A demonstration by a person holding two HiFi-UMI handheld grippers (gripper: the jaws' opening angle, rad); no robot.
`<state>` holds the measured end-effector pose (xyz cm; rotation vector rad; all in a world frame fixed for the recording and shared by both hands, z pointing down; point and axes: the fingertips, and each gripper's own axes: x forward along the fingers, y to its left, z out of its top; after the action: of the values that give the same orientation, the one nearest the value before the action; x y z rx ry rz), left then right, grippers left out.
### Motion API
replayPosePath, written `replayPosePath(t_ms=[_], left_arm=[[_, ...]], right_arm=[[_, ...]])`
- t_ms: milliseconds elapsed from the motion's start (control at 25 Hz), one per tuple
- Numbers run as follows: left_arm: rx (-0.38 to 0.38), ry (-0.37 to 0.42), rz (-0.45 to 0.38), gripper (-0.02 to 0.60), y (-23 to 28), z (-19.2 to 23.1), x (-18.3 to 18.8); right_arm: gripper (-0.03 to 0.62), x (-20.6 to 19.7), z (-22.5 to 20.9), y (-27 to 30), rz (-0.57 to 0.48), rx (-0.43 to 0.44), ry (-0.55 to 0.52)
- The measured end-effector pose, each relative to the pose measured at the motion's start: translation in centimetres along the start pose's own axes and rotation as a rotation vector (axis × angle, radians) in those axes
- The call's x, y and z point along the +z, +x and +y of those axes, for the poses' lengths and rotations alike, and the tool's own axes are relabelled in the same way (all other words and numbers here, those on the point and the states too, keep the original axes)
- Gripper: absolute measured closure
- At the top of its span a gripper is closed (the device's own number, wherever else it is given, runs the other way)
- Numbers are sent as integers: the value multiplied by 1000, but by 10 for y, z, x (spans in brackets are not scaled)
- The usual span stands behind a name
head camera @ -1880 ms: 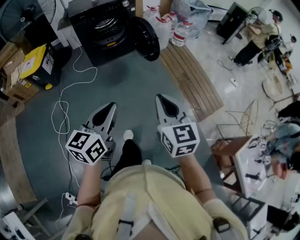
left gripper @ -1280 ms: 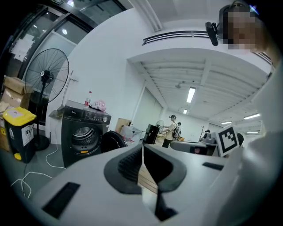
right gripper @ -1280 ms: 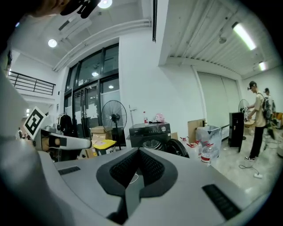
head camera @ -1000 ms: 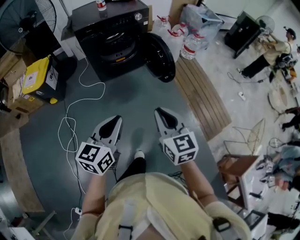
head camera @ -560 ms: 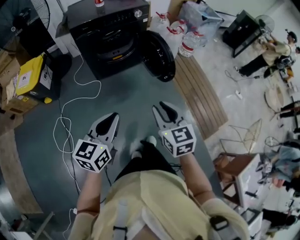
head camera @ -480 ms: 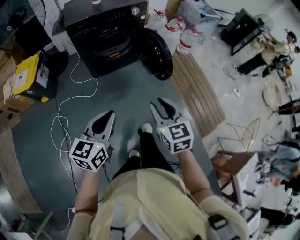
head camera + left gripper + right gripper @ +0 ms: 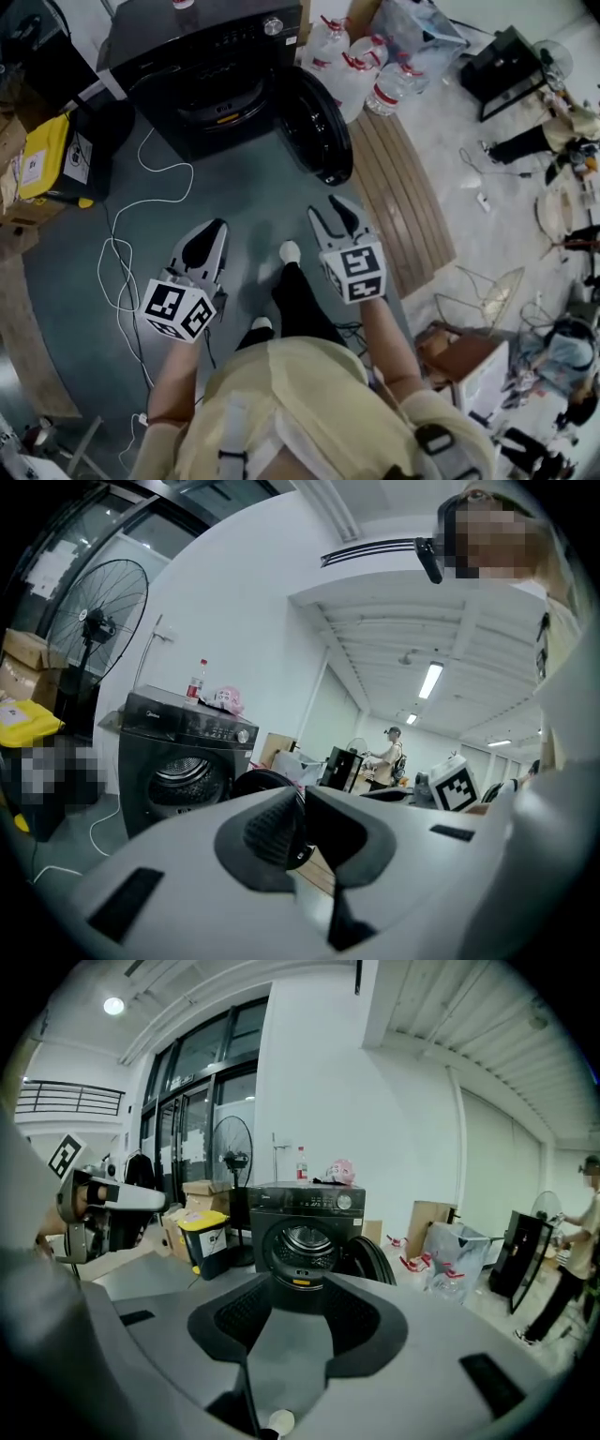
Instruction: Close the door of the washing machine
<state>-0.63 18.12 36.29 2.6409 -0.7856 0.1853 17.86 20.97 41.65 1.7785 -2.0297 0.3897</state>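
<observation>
The washer [image 7: 206,66] stands at 12 o'clock, drum facing me; its door [image 7: 319,122] hangs wide open at 1 o'clock, jutting toward me. My left gripper [image 7: 211,230] is pressed together; my right gripper [image 7: 330,208] is spreading, empty. The panel print is unreadable.

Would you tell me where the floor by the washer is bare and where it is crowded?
Bare: the grey floor in front of the washer and its open door, between the cable on the left and the slats on the right. Crowded: bottles behind the door, yellow bin left of the washer.
</observation>
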Motion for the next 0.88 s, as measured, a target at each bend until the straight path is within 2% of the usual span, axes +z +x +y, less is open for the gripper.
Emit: replayPosePath(t_ms=[80,240,320,680,880], left_arm=[[9,3,-2,568,28,8,3],[25,-71,1,568,66,32,5],[38,-83,2,568,84,44,10],[107,-60,49,568,160,86,16],[117,-29,96,568,200,96,8]], right_arm=[[445,2,-21,24,17,3,7],[437,4,-53,64,37,-16,7],[433,2,-70,82,47,-18,18],[418,-16,-149,148,129,-52,67],[410,-40,-188,174,185,-62,84]])
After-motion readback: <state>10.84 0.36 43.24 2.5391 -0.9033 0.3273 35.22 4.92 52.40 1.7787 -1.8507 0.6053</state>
